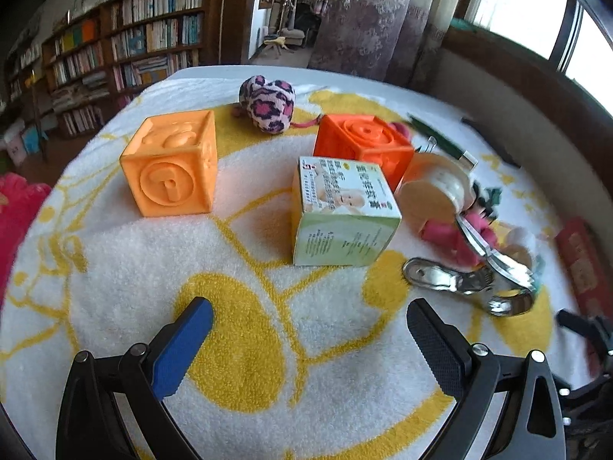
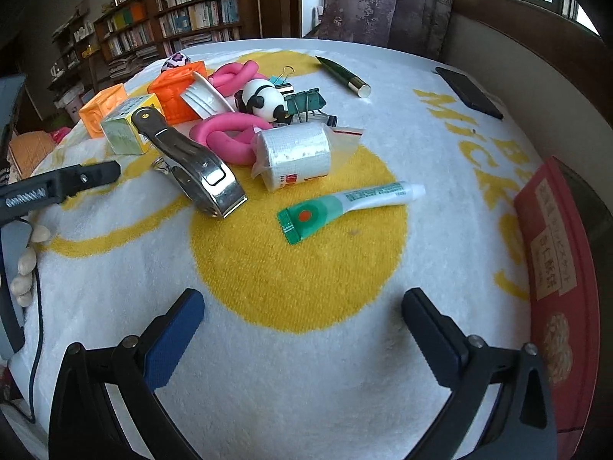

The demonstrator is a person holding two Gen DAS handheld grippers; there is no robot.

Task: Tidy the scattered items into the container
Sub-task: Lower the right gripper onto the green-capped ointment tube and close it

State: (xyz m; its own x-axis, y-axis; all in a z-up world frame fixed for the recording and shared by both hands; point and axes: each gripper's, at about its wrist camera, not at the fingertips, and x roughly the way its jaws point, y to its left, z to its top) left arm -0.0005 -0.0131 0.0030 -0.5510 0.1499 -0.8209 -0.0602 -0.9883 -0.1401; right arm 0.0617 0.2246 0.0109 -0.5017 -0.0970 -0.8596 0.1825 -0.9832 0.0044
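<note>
Here, both wide apart and empty: left gripper [image 1: 310, 326] above white-and-yellow terry towel [image 1: 268, 402], small green-white cardboard box [image 1: 341, 214] at twelve o'clock; right gripper [image 2: 302, 314] likewise, green-white plastic tube [image 2: 345, 207] at twelve o'clock.

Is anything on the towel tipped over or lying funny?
Yes. The white tape roll lies on its side, half out of its clear bag. The big metal clip leans on the pink foam twist instead of lying flat.

Bookshelves [image 1: 126, 50], curtains [image 1: 367, 19], bright window [image 1: 528, 4]
</note>
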